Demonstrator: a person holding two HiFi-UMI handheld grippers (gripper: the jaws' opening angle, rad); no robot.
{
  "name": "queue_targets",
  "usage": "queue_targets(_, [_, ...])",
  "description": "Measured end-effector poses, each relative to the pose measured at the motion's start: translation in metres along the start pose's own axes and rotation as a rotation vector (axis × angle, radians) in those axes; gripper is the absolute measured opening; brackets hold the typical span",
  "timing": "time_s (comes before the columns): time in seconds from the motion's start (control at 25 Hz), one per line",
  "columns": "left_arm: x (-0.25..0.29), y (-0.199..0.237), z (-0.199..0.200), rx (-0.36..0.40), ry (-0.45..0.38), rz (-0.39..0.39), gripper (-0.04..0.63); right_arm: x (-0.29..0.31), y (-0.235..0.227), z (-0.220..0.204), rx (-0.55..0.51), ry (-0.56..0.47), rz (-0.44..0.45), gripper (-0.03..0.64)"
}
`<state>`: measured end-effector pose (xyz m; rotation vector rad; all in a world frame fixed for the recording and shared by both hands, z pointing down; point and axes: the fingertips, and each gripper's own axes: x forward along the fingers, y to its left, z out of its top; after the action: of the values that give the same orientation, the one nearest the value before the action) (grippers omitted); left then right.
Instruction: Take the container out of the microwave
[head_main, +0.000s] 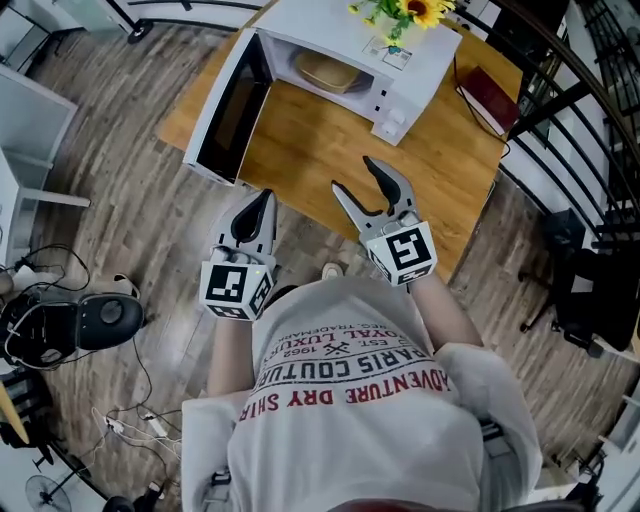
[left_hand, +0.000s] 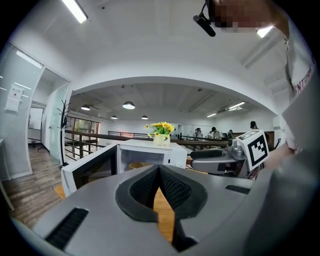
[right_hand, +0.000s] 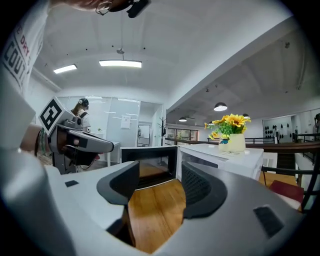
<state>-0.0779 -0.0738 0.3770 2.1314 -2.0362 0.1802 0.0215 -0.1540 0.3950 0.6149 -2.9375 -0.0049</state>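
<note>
A white microwave (head_main: 345, 50) stands at the far end of the wooden table (head_main: 310, 150), its door (head_main: 232, 110) swung wide open to the left. Inside sits a tan container (head_main: 325, 72), also glimpsed as the container (left_hand: 138, 165) in the left gripper view. My left gripper (head_main: 266, 197) is shut and empty, held near the table's front edge below the door. My right gripper (head_main: 356, 175) is open over the table in front of the microwave, nothing between its fingers. In the right gripper view the open gripper (right_hand: 159, 181) faces the door (right_hand: 149, 162); the container is hidden there.
A vase of yellow flowers (head_main: 405, 15) stands on top of the microwave. A dark red book (head_main: 490, 97) lies on the table's right side. A black railing (head_main: 590, 120) runs along the right. Cables and black gear (head_main: 70, 325) lie on the floor at left.
</note>
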Motion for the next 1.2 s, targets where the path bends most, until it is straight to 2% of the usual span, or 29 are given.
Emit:
queue_targets(0.12, [0.024,0.004,-0.005,-0.012,0.031,-0.017,0.012,0.013,-0.016,-0.01,0.008,0.035,-0.009,0.272])
queue_targets(0.24, [0.047,0.007,-0.01,-0.014,0.061,-0.066,0.012,0.025,-0.029,-0.021,0.022,0.074,-0.042,0.272])
queue_targets(0.56, [0.104,0.031,-0.016,0.015,0.1,-0.256,0.012,0.067,-0.045,-0.032,0.053,0.156,-0.165,0.272])
queue_targets(0.68, [0.12,0.04,-0.021,0.043,0.119,-0.329,0.012,0.083,-0.051,-0.036,0.053,0.187,-0.217,0.272])
queue_targets(0.88, [0.139,0.052,-0.026,0.049,0.149,-0.442,0.012,0.111,-0.066,-0.041,0.049,0.249,-0.284,0.272])
queue_targets(1.2, [0.156,0.076,-0.025,0.034,0.17,-0.49,0.012,0.169,-0.081,-0.068,0.034,0.391,-0.307,0.27])
